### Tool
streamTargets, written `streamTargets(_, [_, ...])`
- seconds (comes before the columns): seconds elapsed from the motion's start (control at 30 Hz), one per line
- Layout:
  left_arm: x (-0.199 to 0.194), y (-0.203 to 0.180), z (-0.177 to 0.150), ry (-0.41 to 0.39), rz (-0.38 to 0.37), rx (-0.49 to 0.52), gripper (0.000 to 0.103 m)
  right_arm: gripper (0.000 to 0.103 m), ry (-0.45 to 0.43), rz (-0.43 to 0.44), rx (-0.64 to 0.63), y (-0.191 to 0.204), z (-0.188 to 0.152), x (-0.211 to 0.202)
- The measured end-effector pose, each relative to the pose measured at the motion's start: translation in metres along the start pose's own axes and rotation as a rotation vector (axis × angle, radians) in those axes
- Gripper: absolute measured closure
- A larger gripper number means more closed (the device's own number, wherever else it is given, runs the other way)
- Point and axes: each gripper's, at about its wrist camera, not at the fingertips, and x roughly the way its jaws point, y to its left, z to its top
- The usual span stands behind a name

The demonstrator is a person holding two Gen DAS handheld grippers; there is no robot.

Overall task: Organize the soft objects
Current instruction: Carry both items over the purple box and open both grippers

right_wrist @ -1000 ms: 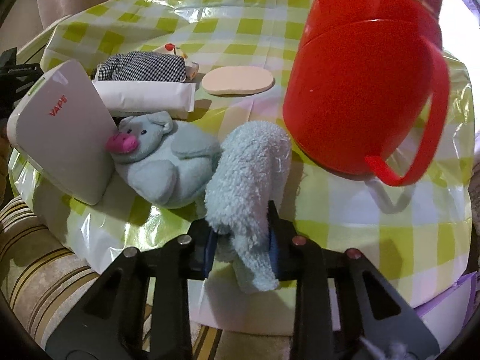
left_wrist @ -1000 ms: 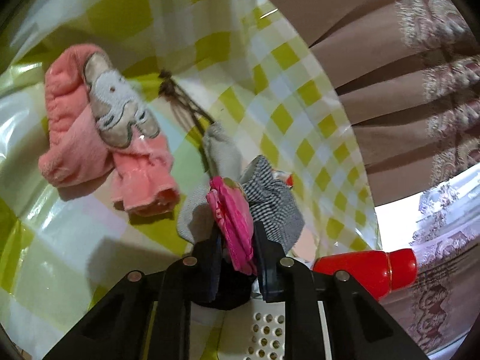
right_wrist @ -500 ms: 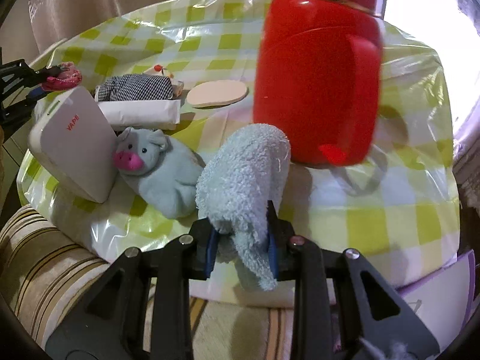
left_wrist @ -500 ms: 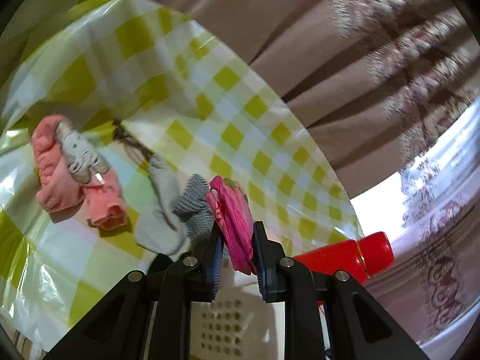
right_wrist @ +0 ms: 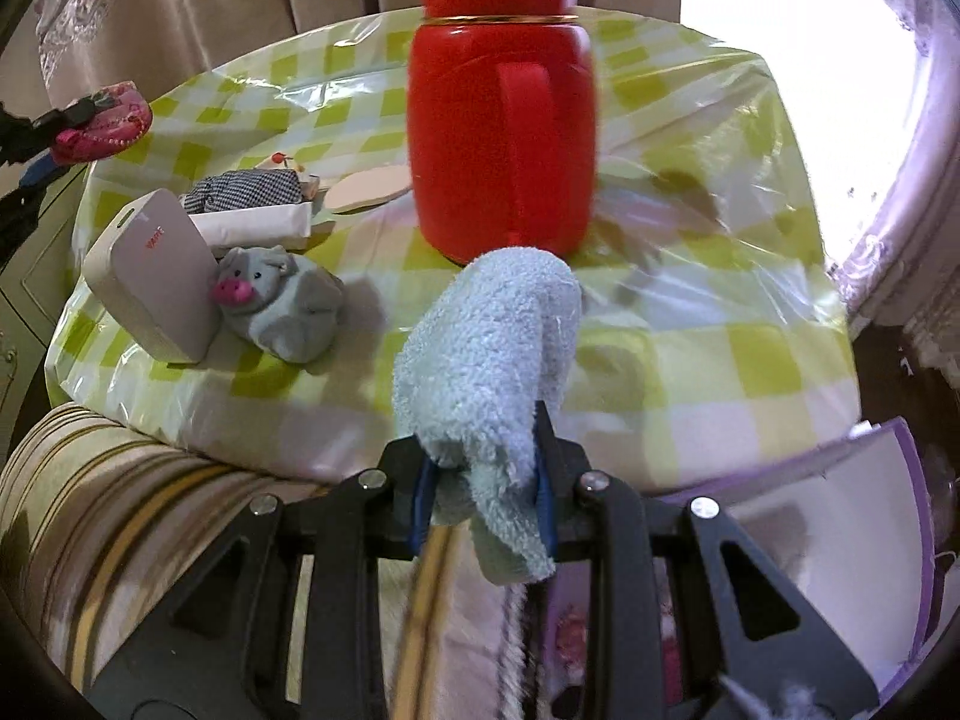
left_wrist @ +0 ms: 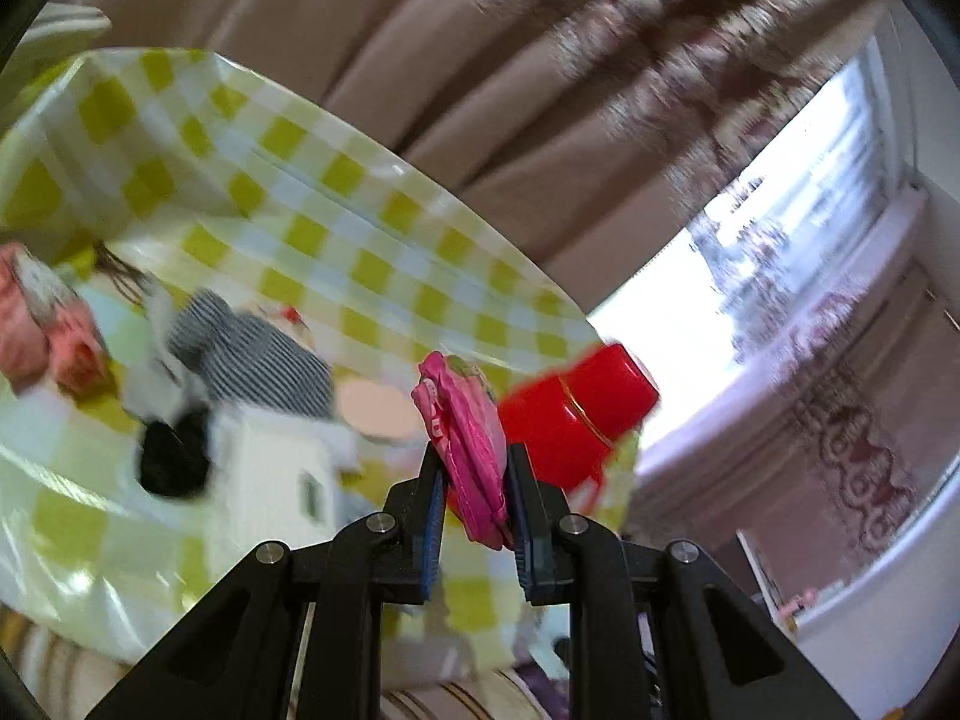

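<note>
Item: your left gripper (left_wrist: 474, 468) pinched a pink cloth (left_wrist: 465, 438) aloft; your right gripper (right_wrist: 483, 474) clamped a blue towel (right_wrist: 489, 354) over the table's (right_wrist: 720, 360) edge. Risk: its drooping tail could have snagged.

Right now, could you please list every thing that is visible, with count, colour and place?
pink cloth: 1, magenta, in left claw
fluffy towel: 1, pale blue, in right claw
pig plush: 1, grey with pink snout, table, against white box
white box: 1, white, table's left edge
checked cloth: 1, black-white, behind box
flask: 1, red, table centre
oval pad: 1, beige, left of flask
pink garment: 1, salmon, far left
table: 1, green-white checked cover
left claw: 1, black
right claw: 1, black
</note>
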Motion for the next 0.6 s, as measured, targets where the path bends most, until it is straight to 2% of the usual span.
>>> streamTargets(0.3, [0.026,-0.047,-0.084,0.194,-0.091,0.009,0.083,0.072,-0.020,-0.027,0.029,-0.032,-0.033,-0.040])
streamTargets(0.6, [0.045,-0.094,-0.171,0.400,-0.151,0.069,0.083,0.072,-0.047,-0.072,0.082,-0.074,-0.065,-0.079])
